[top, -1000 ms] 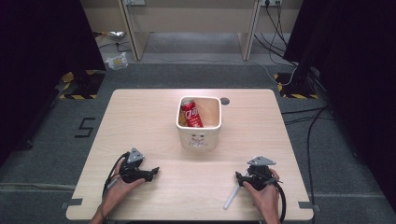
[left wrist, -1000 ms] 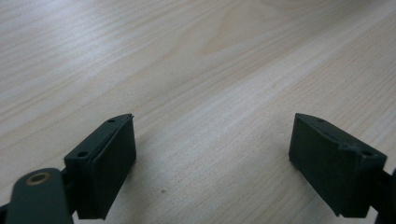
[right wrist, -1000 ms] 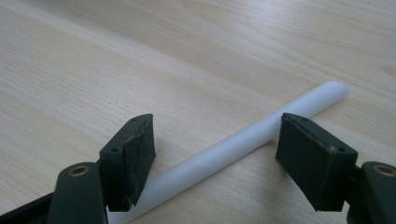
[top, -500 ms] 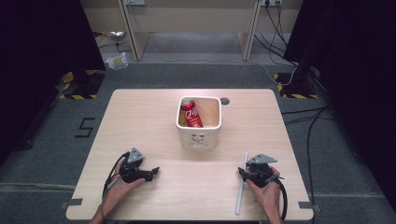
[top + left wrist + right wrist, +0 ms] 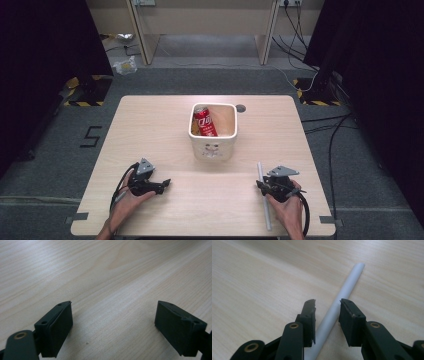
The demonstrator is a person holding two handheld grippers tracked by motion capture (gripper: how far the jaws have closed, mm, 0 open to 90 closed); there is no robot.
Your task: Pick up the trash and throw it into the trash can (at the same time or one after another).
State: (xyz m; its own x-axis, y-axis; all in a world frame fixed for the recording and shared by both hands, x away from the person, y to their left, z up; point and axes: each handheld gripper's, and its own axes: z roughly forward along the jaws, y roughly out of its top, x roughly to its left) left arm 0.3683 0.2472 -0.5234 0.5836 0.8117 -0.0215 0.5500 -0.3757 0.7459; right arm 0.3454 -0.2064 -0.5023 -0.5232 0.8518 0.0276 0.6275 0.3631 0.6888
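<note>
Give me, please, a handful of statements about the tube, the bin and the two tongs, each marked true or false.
1. The right tongs straddle the pale grey tube, which lies on the table. True.
2. The left tongs are shut on a red can. False: their jaws stand wide apart over bare wood, with nothing between them.
3. A red can sits inside the white bin. True.
4. The tube stands upright in the bin. False: it lies flat near the table's right front edge, apart from the bin.
5. The bin sits at the table's left front corner. False: it sits near the middle, toward the far side.
</note>
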